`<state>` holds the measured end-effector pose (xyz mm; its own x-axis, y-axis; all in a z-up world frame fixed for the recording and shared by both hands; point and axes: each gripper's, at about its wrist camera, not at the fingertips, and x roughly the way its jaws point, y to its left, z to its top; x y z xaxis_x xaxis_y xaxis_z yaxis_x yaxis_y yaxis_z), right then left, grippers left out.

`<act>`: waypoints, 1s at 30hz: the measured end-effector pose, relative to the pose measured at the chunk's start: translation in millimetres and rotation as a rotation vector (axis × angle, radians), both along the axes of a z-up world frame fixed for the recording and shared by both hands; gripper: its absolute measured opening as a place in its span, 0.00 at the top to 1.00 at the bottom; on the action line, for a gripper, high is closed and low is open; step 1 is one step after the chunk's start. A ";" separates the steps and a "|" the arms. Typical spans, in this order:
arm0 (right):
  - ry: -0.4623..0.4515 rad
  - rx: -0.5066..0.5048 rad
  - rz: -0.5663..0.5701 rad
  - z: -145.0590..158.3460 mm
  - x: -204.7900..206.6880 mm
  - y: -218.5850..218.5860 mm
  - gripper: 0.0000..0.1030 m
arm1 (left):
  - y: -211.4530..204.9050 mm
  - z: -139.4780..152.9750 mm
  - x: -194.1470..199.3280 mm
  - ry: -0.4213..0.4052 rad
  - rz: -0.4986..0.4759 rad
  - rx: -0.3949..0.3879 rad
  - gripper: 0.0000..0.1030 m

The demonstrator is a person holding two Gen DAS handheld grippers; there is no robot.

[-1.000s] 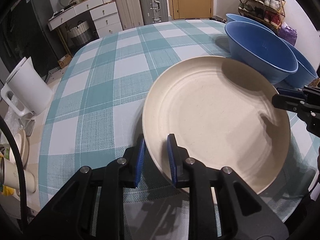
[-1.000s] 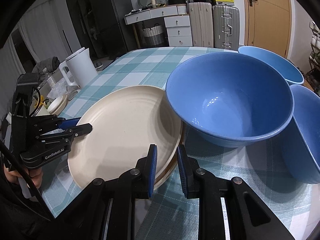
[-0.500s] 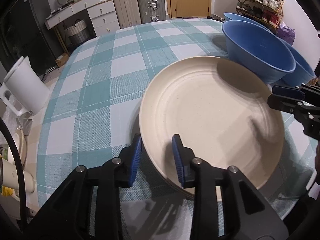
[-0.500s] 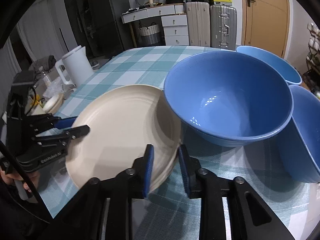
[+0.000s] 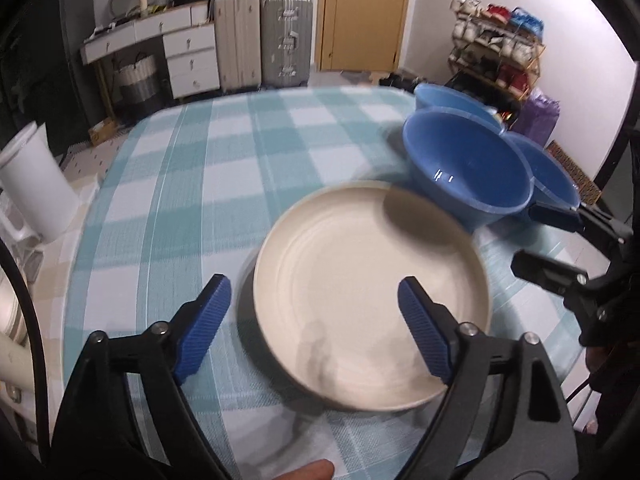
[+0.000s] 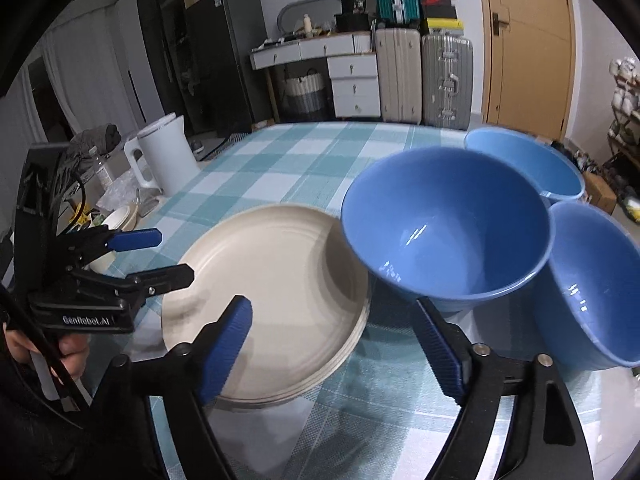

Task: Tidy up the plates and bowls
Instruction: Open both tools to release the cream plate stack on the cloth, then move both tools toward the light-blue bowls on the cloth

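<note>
Both grippers, left gripper (image 5: 314, 324) and right gripper (image 6: 340, 348), are opening with nothing gripped above the cream plates (image 6: 276, 300) beside the nearest blue bowl (image 6: 444, 228); plates look stiff, smooth, probably breakable, best taken by the rim.

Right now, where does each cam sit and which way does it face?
Left wrist: on the left claw, angled down at the plates; its jaws are opening, nothing between them; right claw at right edge.
Right wrist: on the right claw, angled down at plates and bowls; jaws opening too; left claw and hand at left.
Shared: plates, bowls, kettle.
</note>
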<state>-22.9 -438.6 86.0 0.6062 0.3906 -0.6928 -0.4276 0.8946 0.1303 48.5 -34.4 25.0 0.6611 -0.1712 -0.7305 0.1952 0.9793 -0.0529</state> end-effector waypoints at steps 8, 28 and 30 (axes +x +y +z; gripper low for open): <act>-0.108 0.091 -0.084 42.2 -20.2 -35.7 0.03 | -18.8 59.3 -0.9 -0.137 -0.028 -0.049 0.01; -0.290 0.242 -0.142 192.6 -29.1 -104.7 0.01 | -45.6 160.6 32.7 -0.217 -0.043 -0.124 0.01; -0.285 0.237 -0.138 201.3 -22.7 -107.7 0.01 | -47.4 164.8 42.8 -0.219 -0.038 -0.122 0.01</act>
